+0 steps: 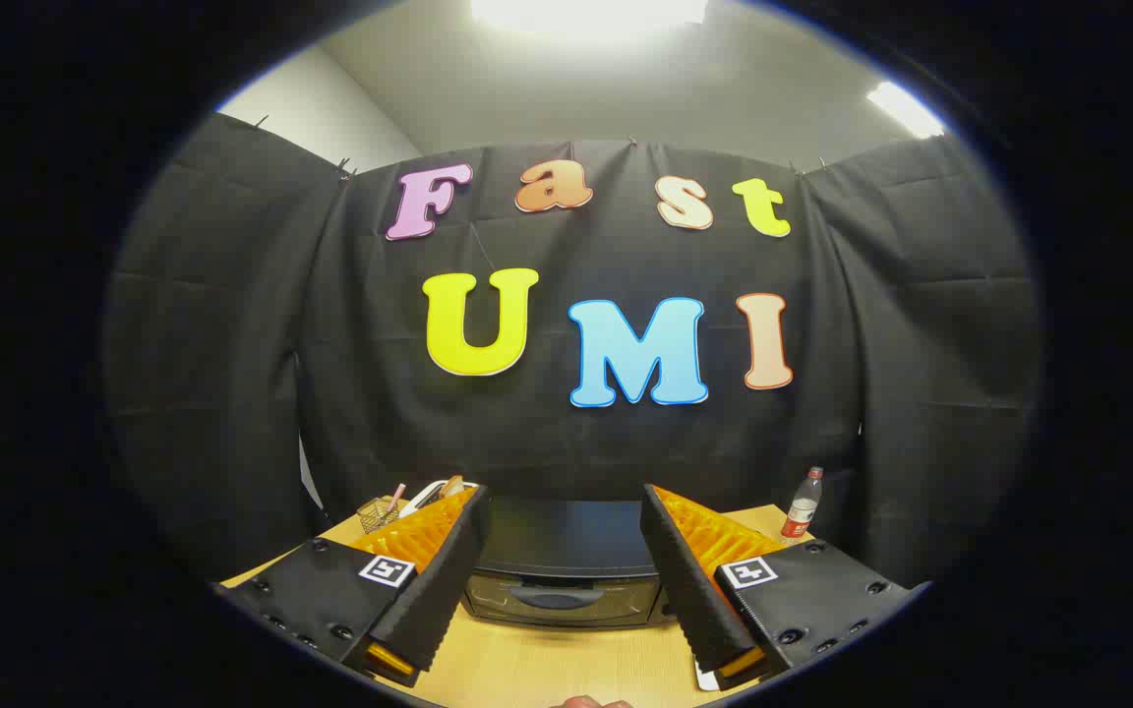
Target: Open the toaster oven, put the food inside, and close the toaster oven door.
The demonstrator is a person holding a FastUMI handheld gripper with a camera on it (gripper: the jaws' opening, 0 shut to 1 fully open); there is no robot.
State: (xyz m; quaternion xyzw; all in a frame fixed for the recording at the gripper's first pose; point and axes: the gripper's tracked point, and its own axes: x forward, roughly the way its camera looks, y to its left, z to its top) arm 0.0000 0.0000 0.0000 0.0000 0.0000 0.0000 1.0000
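Opening step pending: gripper (563,551) spread wide, holding nothing, above table (547,669). Toaster oven (566,580) at 12 o'clock between fingers, door shut. Bottle (803,503) at 2 o'clock. Next: probably dropping to door handle (559,597).

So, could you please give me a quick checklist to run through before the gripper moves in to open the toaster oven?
1. Hand-held gripper open, nothing between its fingers: ok.
2. Toaster oven lined up just ahead, seen in the gap between the fingers: ok.
3. Oven door shut, handle facing the gripper: ok.
4. Wooden table between gripper and oven free of obstacles: ok.
5. Food ready nearby: cannot tell; a wire basket beyond the left finger holds something unclear.
6. Bottle beyond the right finger upright and apart from the oven: ok.
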